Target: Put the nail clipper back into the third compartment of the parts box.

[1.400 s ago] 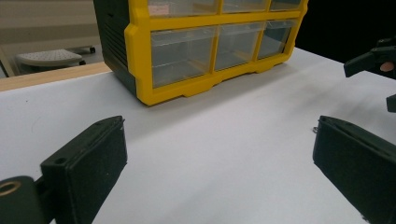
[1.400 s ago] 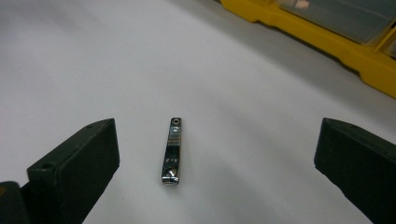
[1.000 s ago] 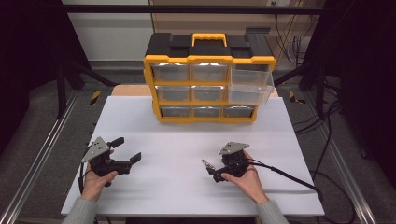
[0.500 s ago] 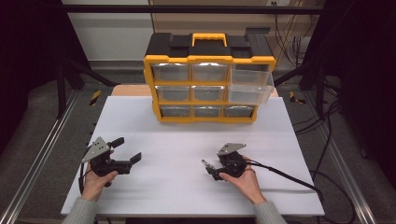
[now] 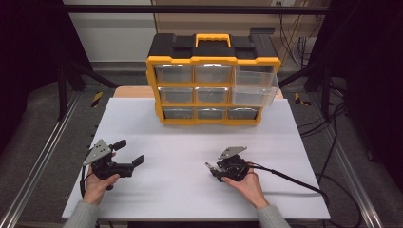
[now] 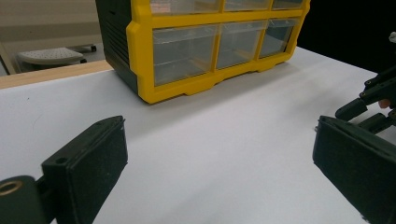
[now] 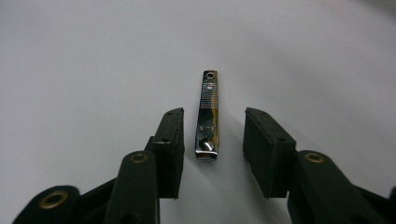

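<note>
Meanwhile, at a white table (image 5: 190, 142), a person works two handheld grippers. Left gripper (image 5: 127, 153), at 8 o'clock on the tabletop in the high view, has its jaws spread wide w/ nothing between them. Right gripper (image 7: 212, 147), at 5 o'clock, sits low over the table, jaws partly open either side of a chrome nail clipper (image 7: 208, 116) lying flat, not touching it. At 12 o'clock stands a yellow-and-black drawer organizer (image 5: 214, 80), its top-right clear drawer (image 5: 254, 85) pulled out.
</note>
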Demonstrator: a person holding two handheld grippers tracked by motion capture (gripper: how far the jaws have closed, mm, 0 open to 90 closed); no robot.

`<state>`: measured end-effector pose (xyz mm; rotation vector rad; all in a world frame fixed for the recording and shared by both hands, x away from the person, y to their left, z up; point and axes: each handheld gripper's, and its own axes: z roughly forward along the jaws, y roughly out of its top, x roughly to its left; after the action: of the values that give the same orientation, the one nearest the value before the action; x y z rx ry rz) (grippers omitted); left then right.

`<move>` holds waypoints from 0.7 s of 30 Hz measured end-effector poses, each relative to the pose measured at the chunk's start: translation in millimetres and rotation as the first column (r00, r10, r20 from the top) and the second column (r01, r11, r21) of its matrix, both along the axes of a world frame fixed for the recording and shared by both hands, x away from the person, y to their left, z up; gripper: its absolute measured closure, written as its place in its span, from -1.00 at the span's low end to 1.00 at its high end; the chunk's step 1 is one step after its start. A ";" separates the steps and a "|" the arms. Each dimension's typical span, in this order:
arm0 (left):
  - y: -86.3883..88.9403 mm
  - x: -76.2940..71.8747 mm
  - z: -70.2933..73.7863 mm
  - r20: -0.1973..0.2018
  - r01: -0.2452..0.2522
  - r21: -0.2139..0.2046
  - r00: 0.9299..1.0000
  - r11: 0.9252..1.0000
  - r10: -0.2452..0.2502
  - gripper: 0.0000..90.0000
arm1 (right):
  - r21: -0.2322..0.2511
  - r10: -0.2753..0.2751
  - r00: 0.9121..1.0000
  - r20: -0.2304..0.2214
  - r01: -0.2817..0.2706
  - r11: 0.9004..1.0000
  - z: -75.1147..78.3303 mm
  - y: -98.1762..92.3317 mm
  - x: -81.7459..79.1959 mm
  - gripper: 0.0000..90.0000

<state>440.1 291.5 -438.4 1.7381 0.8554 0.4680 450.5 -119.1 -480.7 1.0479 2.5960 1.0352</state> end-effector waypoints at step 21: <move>-0.3 0.2 -0.4 0.000 0.001 0.004 1.000 1.000 -0.001 -0.93 | 0.002 0.017 1.000 -0.012 -0.017 1.000 -1.9 -0.4 2.4 0.72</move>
<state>440.3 291.2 -438.8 1.7422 0.8547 0.4695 452.9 -119.5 -482.6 1.0380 2.6187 1.0391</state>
